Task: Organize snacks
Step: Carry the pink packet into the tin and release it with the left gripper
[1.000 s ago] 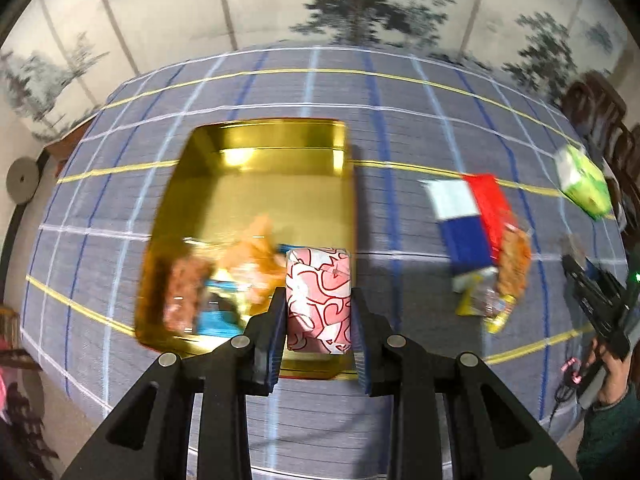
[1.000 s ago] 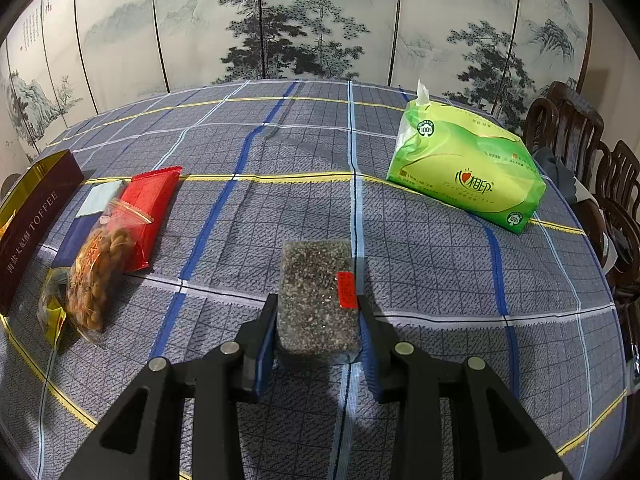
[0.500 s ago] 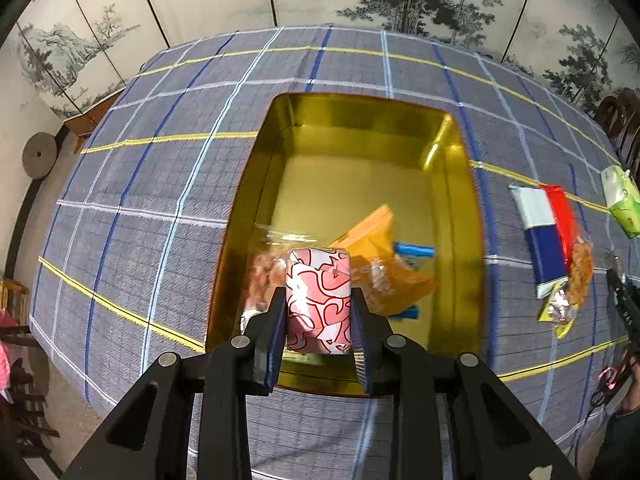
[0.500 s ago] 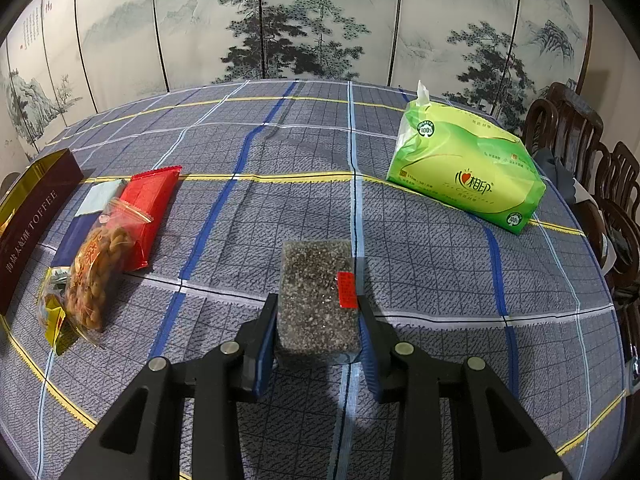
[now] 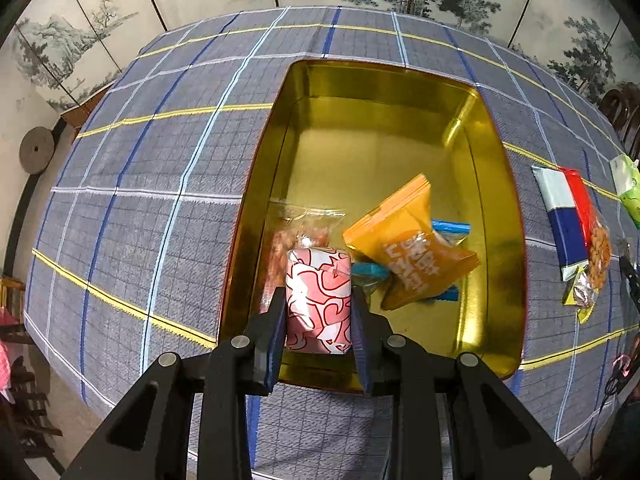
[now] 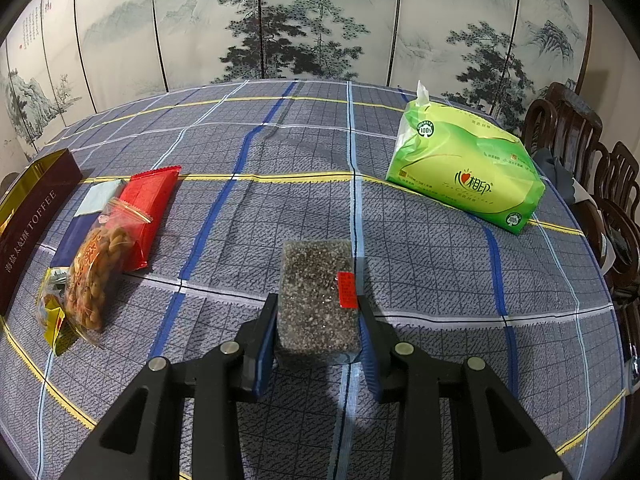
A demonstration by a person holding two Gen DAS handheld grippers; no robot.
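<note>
My left gripper [image 5: 318,312] is shut on a pink-and-white patterned snack pack [image 5: 319,298], held over the near left part of the open gold tin [image 5: 400,80]. In the tin lie an orange packet [image 5: 408,248], a clear bag of reddish snacks [image 5: 296,228] and blue-wrapped pieces [image 5: 450,227]. My right gripper [image 6: 318,320] is shut on a dark speckled block with a red label [image 6: 316,300], held just above the tablecloth. A red-white-blue pack [image 6: 148,204] and a clear bag of nuts [image 6: 96,268] lie left of it.
A green tissue pack [image 6: 468,172] lies at the right back of the table. The tin's brown side marked TOFFEE [image 6: 32,216] stands at the left edge. Wooden chairs [image 6: 600,176] stand along the right. A painted screen [image 6: 320,20] is behind the table.
My left gripper has carried the pink pack over the tin, and the tin now fills more of the view. The right gripper with its block has stayed still.
</note>
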